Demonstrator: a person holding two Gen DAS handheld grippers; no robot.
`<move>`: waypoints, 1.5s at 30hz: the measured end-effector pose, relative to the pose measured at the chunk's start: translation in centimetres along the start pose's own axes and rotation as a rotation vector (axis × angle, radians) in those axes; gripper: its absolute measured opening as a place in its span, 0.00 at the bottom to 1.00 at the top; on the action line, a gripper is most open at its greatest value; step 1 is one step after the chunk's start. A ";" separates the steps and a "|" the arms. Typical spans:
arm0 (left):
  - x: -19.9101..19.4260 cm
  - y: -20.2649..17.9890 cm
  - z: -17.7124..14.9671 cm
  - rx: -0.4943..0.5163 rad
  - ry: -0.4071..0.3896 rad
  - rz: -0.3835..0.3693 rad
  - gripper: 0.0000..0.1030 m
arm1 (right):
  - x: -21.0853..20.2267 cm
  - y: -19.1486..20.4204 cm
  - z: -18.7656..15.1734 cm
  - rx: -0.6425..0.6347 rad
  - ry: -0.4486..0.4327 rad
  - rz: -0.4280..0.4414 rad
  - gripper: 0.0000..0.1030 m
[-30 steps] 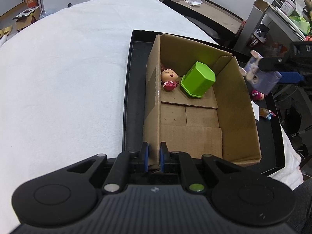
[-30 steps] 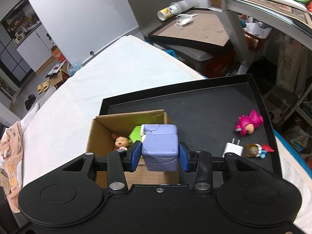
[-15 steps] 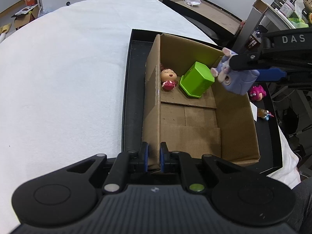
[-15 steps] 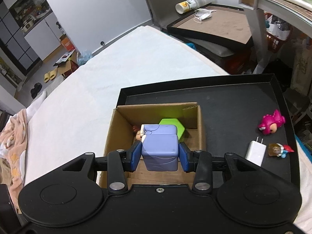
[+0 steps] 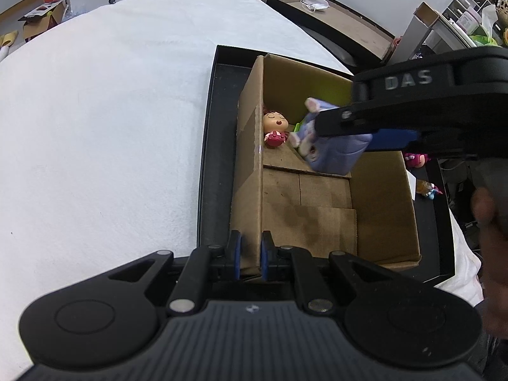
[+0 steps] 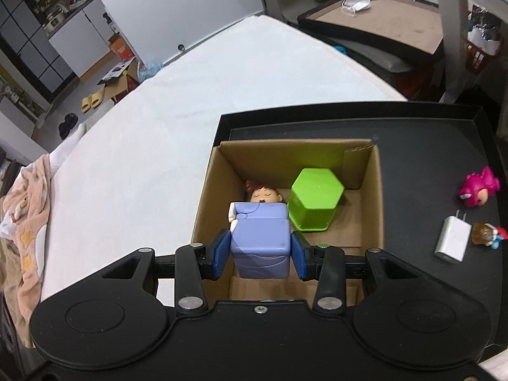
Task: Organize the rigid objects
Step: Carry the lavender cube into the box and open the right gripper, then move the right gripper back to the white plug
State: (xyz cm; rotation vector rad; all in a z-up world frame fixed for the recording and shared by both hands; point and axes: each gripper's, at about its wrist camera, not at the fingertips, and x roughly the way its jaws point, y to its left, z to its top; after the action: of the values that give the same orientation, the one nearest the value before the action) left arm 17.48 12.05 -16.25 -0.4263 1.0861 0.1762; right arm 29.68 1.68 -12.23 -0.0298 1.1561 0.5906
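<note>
An open cardboard box (image 5: 377,197) (image 6: 371,197) stands in a black tray (image 5: 209,158) (image 6: 428,146). Inside lie a small doll with a red dress (image 5: 275,125) (image 6: 263,194) and a green hexagonal cup (image 6: 312,203), mostly hidden in the left wrist view. My right gripper (image 6: 261,250) is shut on a purple block toy (image 6: 261,241) (image 5: 333,150) and holds it above the box's inside, near the doll and cup. My left gripper (image 5: 250,250) is shut on the box's near left wall.
On the tray right of the box lie a pink figure (image 6: 477,187) (image 5: 416,158), a white charger (image 6: 452,239) and a small brown-and-blue figure (image 6: 485,235) (image 5: 428,188). A white cloth (image 5: 111,111) covers the table. A hand (image 5: 490,241) shows at the right edge.
My right gripper has carried the purple block toy leftward and down, from beside the box's right wall to over its inside. The left gripper kept its hold on the box wall.
</note>
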 end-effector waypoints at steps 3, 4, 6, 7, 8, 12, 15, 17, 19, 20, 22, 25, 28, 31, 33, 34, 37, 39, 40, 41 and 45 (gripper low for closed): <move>0.0 0.1 0.1 -0.002 0.002 -0.003 0.11 | 0.7 0.2 -0.1 0.009 0.012 0.008 0.39; 0.0 0.1 0.1 -0.003 0.004 -0.003 0.11 | 0.8 0.3 -0.2 0.014 0.015 0.009 0.39; 0.0 0.2 0.2 -0.003 0.005 -0.004 0.11 | 1.0 0.4 -0.2 0.021 0.019 0.010 0.39; 0.0 0.2 0.1 -0.002 0.005 -0.004 0.11 | 1.2 0.4 -0.3 0.023 0.021 0.015 0.40; 0.0 0.2 0.1 -0.001 0.005 -0.004 0.11 | 1.3 0.4 -0.3 0.023 0.025 0.029 0.40; 0.1 0.3 0.2 -0.009 0.007 -0.011 0.11 | 1.4 0.2 -0.5 0.022 0.047 0.054 0.41; 0.0 0.0 0.2 0.000 0.006 -0.006 0.11 | 0.8 -0.1 -0.6 0.024 0.043 0.048 0.41; 0.0 0.0 0.2 0.003 0.005 0.000 0.11 | 0.3 -0.4 -0.6 0.022 0.041 0.052 0.41; 0.0 -0.1 0.1 0.005 0.003 0.004 0.11 | -0.3 -0.7 -0.7 0.020 0.035 0.051 0.41; 0.0 -0.1 0.1 0.005 0.003 0.005 0.11 | -0.6 -0.9 -0.7 0.022 0.032 0.052 0.41; 0.0 -0.1 0.1 0.006 0.003 0.008 0.11 | -1.3 -1.5 -0.8 0.026 0.023 0.052 0.41; 0.1 -0.1 0.1 0.008 0.003 0.012 0.11 | -2.1 -2.2 -0.8 0.035 0.010 0.049 0.42; 0.1 -0.3 0.1 0.012 0.002 0.020 0.11 | -2.9 -3.1 -0.8 0.045 -0.003 0.043 0.44; 0.1 -0.6 0.0 0.020 0.000 0.031 0.11 | -3.6 -4.0 -0.9 0.056 -0.014 0.037 0.44; 0.1 -0.7 0.0 0.019 0.001 0.035 0.11 | -4.2 -4.8 -1.0 0.064 -0.020 0.032 0.45; 0.1 -0.8 0.0 0.020 0.001 0.036 0.11 | -4.3 -5.1 -1.0 0.067 -0.023 0.029 0.46; 0.1 -0.9 0.0 0.024 -0.001 0.043 0.11 | -4.8 -6.1 -1.1 0.078 -0.031 0.020 0.48; 0.1 -1.0 -0.1 0.025 -0.002 0.047 0.10 | -5.1 -6.7 -1.3 0.083 -0.036 0.016 0.48; 0.1 -1.1 -0.1 0.026 -0.002 0.049 0.10 | -5.3 -7.0 -1.3 0.087 -0.037 0.014 0.48; 0.1 -1.1 -0.1 0.026 -0.002 0.051 0.10 | -5.3 -7.3 -1.4 0.091 -0.038 0.012 0.48; 0.1 -1.3 -0.1 0.026 -0.002 0.061 0.10 | -5.7 -8.4 -1.6 0.103 -0.041 0.004 0.49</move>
State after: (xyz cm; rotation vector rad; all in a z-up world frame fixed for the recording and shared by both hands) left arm 17.92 10.83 -16.03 -0.3699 1.0990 0.2159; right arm 30.61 -8.35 -10.25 0.0721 1.1456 0.5324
